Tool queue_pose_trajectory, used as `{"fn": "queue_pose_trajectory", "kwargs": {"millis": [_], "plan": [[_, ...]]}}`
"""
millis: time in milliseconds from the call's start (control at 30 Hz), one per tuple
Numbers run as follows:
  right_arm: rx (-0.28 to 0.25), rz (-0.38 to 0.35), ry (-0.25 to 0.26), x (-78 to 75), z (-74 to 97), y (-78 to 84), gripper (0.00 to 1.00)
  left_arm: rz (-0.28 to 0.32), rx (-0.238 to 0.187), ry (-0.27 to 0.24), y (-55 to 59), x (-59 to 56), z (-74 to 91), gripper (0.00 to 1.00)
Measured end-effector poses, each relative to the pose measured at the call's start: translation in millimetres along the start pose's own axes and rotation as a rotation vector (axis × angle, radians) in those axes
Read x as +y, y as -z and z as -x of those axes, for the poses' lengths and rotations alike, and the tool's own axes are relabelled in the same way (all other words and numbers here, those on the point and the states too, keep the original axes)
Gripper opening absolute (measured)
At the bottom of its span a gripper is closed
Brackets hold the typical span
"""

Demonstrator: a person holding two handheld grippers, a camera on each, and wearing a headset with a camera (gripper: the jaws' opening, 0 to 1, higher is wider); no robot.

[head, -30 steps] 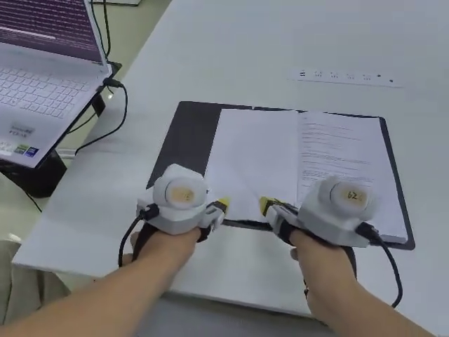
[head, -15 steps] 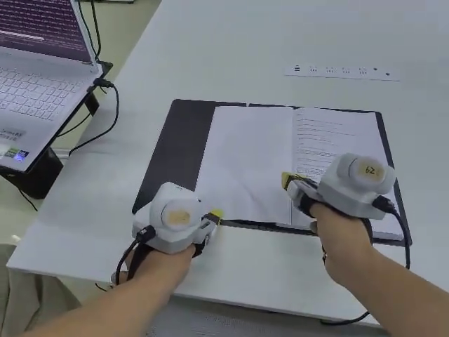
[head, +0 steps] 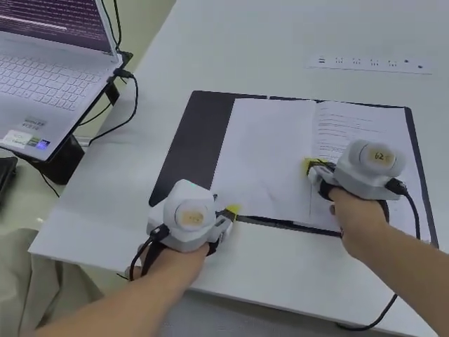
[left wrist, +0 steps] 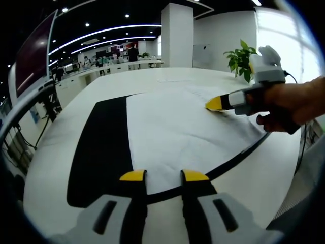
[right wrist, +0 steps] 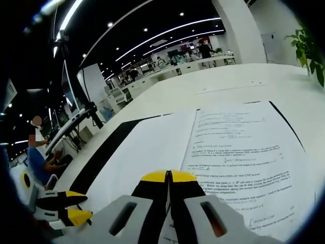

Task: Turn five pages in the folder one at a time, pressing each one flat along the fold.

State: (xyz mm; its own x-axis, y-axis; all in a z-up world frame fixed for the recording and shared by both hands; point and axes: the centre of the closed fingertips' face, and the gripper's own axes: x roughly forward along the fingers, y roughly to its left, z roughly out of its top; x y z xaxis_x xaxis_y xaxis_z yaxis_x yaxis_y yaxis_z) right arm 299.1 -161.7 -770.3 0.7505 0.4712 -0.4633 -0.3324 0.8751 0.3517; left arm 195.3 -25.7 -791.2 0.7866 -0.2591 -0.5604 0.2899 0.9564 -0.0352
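Folder [head: 200,140] lies open and flat on a white desk [head: 231,49], its black cover showing to the left of a blank page [head: 266,154], with a printed page [head: 354,123] on the right side of the fold [head: 316,121]. Right gripper [head: 311,167] sits low over the paper at the fold, about midway down the sheet, its yellow-tipped fingers [right wrist: 155,177] pressed together with nothing between them; the left gripper view shows the tip down at the paper's surface. Left gripper [head: 229,210] rests at the folder's near edge, just beside the blank page's near left corner, its fingers [left wrist: 133,176] a narrow gap apart and holding nothing, the tips just over the cover's rim. Well apart from the folder, an open laptop [head: 49,77] stands off the desk's left edge, screen lit, and a white power strip [head: 372,64] lies on the far side of the desk beyond the folder's top edge. A potted plant [left wrist: 238,58] shows behind the right gripper in the left gripper view.
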Motion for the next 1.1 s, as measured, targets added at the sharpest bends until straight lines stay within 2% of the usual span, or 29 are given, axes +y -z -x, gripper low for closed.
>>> {"fn": "queue_pose_trajectory", "kwargs": {"millis": [200, 433, 833, 967, 1100], "plan": [[-0.012, 0.013, -0.003, 0.0, -4.5, -7.1, 0.0, 0.006, -0.009, -0.002, 0.3, 0.1, -0.7, 0.25], [-0.024, 0.002, 0.013, -9.3, -15.2, -17.0, 0.0, 0.012, -0.017, -0.004, 0.1, -0.2, -1.1, 0.25], [-0.031, 0.002, 0.016, -13.9, -32.0, -31.0, 0.0, 0.019, -0.021, -0.006, -0.6, -0.7, -1.0, 0.25], [-0.04, 0.0, 0.02, -22.2, -44.8, -38.3, 0.0, 0.022, -0.023, -0.006, -0.4, -0.3, -1.8, 0.25], [-0.043, 0.008, 0.024, -23.3, -50.4, -44.0, 0.0, 0.022, -0.027, -0.006, -0.2, -0.1, -1.8, 0.25]]}}
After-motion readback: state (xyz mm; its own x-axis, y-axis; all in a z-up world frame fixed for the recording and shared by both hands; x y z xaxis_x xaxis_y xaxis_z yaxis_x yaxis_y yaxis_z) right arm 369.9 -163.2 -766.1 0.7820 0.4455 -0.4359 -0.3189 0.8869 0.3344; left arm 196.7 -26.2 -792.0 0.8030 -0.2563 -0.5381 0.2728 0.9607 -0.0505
